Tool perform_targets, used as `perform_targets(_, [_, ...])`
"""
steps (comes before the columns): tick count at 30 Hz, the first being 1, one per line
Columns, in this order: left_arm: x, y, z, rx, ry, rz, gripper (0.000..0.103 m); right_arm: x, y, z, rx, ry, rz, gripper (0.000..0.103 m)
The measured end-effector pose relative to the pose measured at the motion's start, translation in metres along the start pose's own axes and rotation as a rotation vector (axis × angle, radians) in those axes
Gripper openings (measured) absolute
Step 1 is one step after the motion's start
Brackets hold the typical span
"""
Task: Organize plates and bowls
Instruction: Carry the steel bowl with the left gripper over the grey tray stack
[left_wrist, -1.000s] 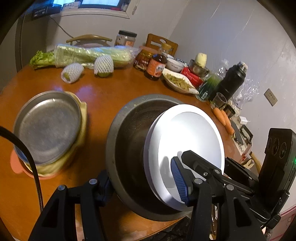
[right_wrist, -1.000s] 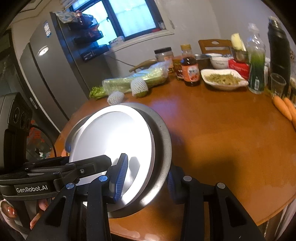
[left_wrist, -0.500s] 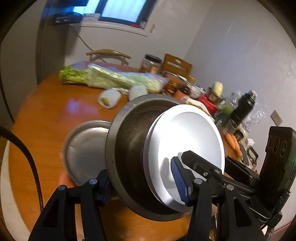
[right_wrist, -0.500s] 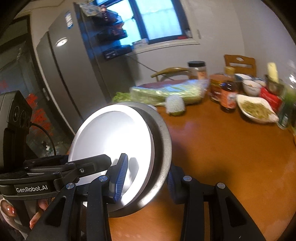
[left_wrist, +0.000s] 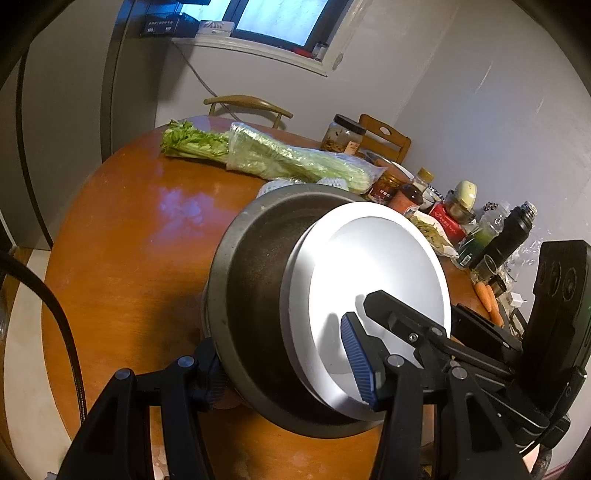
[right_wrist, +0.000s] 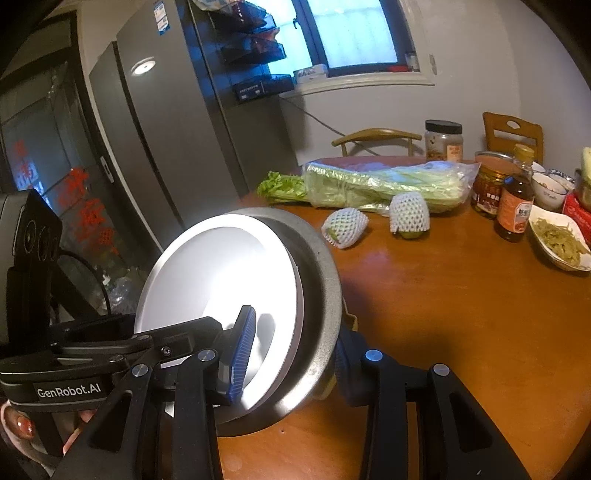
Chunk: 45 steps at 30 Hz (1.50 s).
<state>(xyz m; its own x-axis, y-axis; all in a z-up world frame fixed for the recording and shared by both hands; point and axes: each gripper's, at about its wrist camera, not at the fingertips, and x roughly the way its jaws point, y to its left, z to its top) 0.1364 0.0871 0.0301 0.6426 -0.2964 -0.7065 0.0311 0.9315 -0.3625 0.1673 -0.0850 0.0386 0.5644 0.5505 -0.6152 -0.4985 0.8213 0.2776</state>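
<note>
A white plate lies inside a grey metal basin; both are tilted above the round wooden table. My left gripper is shut on the near rim of the stack, one blue pad on the plate, the other under the basin. My right gripper is shut on the same stack of white plate and basin from the other side. The other stack of dishes is hidden behind the basin.
Bagged celery, two net-wrapped fruits, jars, a sauce bottle and a dish of food stand at the table's far side. A fridge stands to the left. Chairs stand behind the table.
Both grippers have carried the plate and basin to the left across the table. The stack of metal dish and yellow bowl has gone out of sight behind the basin.
</note>
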Motion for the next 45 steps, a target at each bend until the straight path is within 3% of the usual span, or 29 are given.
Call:
perform_targets(23, [0.026,0.027,-0.002,-0.023,0.051,-0.049,0.055,0.032,0.005,-0.008,0.006,0.074,-0.051,0.041])
perform_targets(45, [0.024,0.029,-0.001,-0.024,0.038,-0.047,0.055,0.041,0.014,-0.010,-0.018,0.097,-0.089,0.041])
